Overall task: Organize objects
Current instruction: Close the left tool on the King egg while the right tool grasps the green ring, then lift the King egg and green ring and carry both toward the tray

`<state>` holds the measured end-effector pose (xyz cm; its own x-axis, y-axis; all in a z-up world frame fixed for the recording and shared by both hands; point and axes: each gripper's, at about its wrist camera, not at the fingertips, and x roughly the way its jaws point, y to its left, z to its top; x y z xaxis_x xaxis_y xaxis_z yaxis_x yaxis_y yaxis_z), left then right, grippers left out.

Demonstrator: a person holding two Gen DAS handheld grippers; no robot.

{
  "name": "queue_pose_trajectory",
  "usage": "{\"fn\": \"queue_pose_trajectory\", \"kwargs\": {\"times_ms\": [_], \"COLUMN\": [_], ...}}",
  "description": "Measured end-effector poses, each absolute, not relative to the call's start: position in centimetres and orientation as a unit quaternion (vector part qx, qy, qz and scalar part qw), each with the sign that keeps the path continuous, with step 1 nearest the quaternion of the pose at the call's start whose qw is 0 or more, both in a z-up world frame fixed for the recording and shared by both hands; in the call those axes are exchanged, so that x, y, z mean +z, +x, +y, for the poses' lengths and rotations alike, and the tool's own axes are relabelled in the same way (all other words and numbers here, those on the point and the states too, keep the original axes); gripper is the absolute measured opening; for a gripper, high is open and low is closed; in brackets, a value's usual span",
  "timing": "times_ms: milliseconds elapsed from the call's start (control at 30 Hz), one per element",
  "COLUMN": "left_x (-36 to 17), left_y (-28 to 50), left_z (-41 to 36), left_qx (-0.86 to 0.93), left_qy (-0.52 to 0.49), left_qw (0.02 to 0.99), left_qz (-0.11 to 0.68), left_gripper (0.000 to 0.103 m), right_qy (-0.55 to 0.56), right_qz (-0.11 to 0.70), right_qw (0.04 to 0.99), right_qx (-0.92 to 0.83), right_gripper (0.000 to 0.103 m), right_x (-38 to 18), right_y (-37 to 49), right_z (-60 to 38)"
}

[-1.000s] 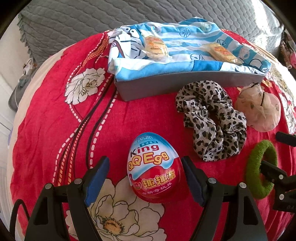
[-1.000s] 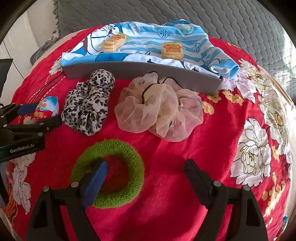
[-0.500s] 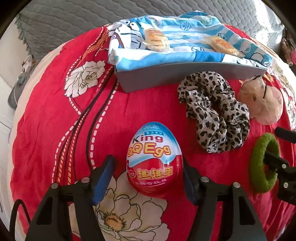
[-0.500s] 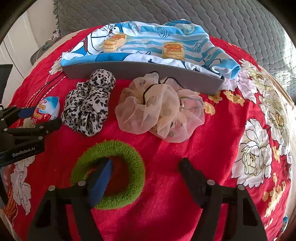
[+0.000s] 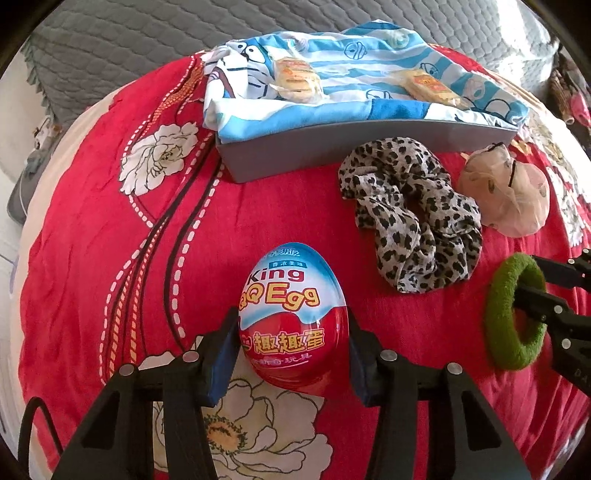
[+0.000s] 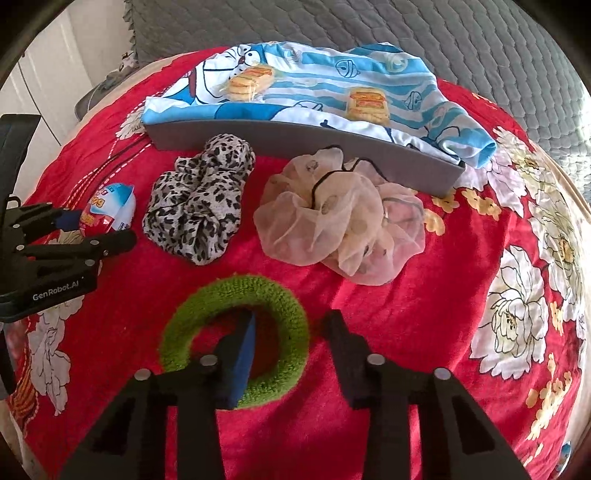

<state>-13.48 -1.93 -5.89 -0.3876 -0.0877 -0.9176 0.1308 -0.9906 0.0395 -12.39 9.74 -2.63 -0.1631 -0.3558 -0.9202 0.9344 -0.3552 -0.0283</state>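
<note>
A red, white and blue King QQ Egg lies on the red flowered bedspread. My left gripper has both pads against its sides; it also shows in the right wrist view. A green fuzzy hair ring lies in front of my right gripper, whose left finger sits inside the ring and right finger outside, jaws apart around its right side. A leopard-print scrunchie and a sheer beige scrunchie lie beyond.
A grey tray stands at the back with a blue striped cartoon cloth and two wrapped biscuit packs on it. A grey quilted blanket lies behind.
My left gripper moved forward and closed onto the egg. My right gripper narrowed its jaws around the right side of the green ring.
</note>
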Motion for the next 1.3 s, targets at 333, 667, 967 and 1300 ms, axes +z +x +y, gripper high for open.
{"fn": "queue_pose_trajectory", "kwargs": {"times_ms": [333,667,967,1300], "left_x": [-5.9,-5.8,-5.3,-4.0], "left_y": [-13.8,-13.9,-13.4,-12.6], "left_z": [-2.2,-2.2,-1.4,-1.2], "left_qx": [-0.832,-0.83,-0.83,-0.836], "left_qy": [0.551,0.554,0.555,0.547], "left_qw": [0.06,0.053,0.036,0.032], "left_qz": [0.021,0.032,0.037,0.036], "left_gripper": [0.052,0.052,0.052,0.052], "right_qy": [0.451,0.448,0.442,0.436], "right_qz": [0.325,0.324,0.325,0.325], "right_qw": [0.473,0.476,0.481,0.487], "right_qx": [-0.684,-0.684,-0.683,-0.684], "right_gripper": [0.015,0.014,0.014,0.014], "right_x": [-2.7,-2.6,-1.8,-0.9], "right_y": [-12.1,-12.0,-11.3,-10.7], "right_z": [9.9,10.0,10.3,10.5]}}
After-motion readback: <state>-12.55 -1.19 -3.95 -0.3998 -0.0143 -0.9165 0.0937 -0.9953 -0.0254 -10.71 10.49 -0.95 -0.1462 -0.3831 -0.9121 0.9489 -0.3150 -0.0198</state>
